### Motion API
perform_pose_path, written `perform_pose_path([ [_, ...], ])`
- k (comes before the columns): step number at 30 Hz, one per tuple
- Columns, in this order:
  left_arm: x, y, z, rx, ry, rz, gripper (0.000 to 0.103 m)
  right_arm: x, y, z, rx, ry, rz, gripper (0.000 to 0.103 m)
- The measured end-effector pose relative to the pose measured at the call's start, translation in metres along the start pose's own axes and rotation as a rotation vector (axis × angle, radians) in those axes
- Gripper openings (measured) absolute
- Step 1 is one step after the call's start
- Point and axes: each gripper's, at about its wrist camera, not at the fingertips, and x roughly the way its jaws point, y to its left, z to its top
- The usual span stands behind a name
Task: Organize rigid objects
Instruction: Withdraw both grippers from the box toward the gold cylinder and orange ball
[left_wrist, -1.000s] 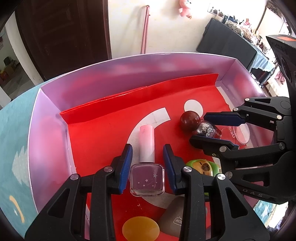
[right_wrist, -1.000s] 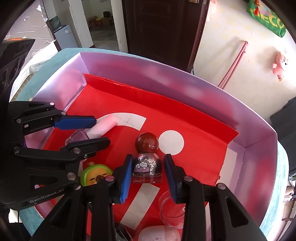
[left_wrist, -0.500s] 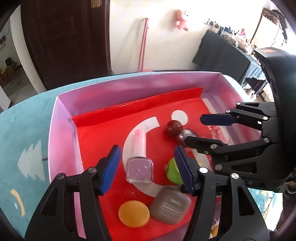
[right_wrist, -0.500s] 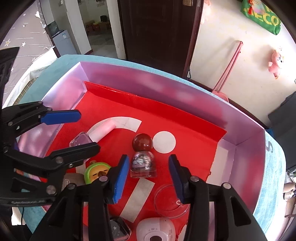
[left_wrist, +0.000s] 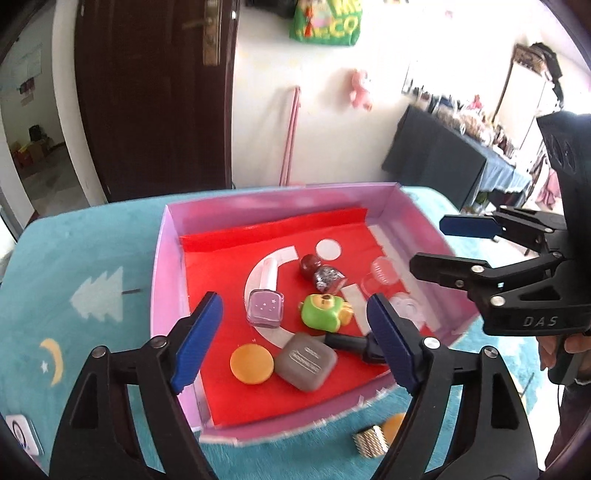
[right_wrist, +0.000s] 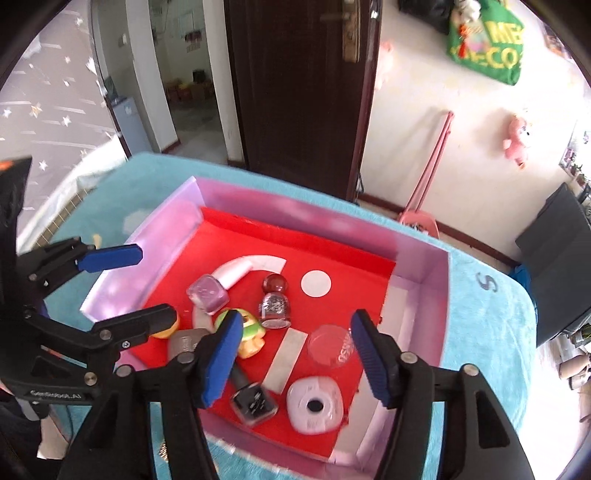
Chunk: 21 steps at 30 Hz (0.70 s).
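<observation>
Inside the box (left_wrist: 162, 266), on its red liner (left_wrist: 221, 280): pink bottle (left_wrist: 265, 310) lying flat, pale cap pointing to the far wall; glitter bottle (left_wrist: 327, 277) on its side just beside it, dark red ball cap (left_wrist: 309, 263) on the far end. Both bottles lie free of both grippers.

Left gripper (left_wrist: 291, 338): fingers spread and opening, nothing between the pads, hanging above the near half of the box. Right gripper (right_wrist: 293, 354): same, fingers apart and opening, nothing pinched.

Around the bottles: green toy (left_wrist: 321, 314), grey case (left_wrist: 306, 362), orange disc (left_wrist: 252, 363), clear lid (right_wrist: 330, 345), white round case (right_wrist: 314, 404).

Hard to read:
- Black bottle (right_wrist: 253, 400): in the left view only its cap shows, body hidden behind the left finger.
- Orange disc in the right view mostly hidden behind the left gripper's finger.
- Green toy partly covered by the right gripper's left finger in the right view.
- Print on the clear lid blurred, unreadable.
- Near box wall smeared by blur in both views.
- On the teal worktop (left_wrist: 74, 258) in front of the box: small ribbed metallic item (left_wrist: 369, 445) and an orange piece beside it, both too blurred to identify.
</observation>
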Motion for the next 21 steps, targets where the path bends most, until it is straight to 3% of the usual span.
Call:
perform_pose_path([
  [2, -0.017, -0.005, -0.005, -0.001, -0.04, 0.003, 0.081, -0.018, 0.002, -0.006, 0.01, -0.036, 0.001, 0.071],
  [5, -0.039, -0.01, -0.012, -0.007, -0.103, 0.006, 0.091, -0.046, 0.006, -0.019, 0.024, -0.092, 0.004, 0.077],
  [14, -0.099, -0.029, -0.051, -0.016, -0.241, 0.04, 0.094, -0.128, 0.025, -0.074, 0.072, -0.302, -0.04, 0.103],
  [21, -0.121, -0.035, -0.093, -0.043, -0.301, 0.055, 0.097, -0.16, 0.044, -0.135, 0.103, -0.412, -0.095, 0.103],
])
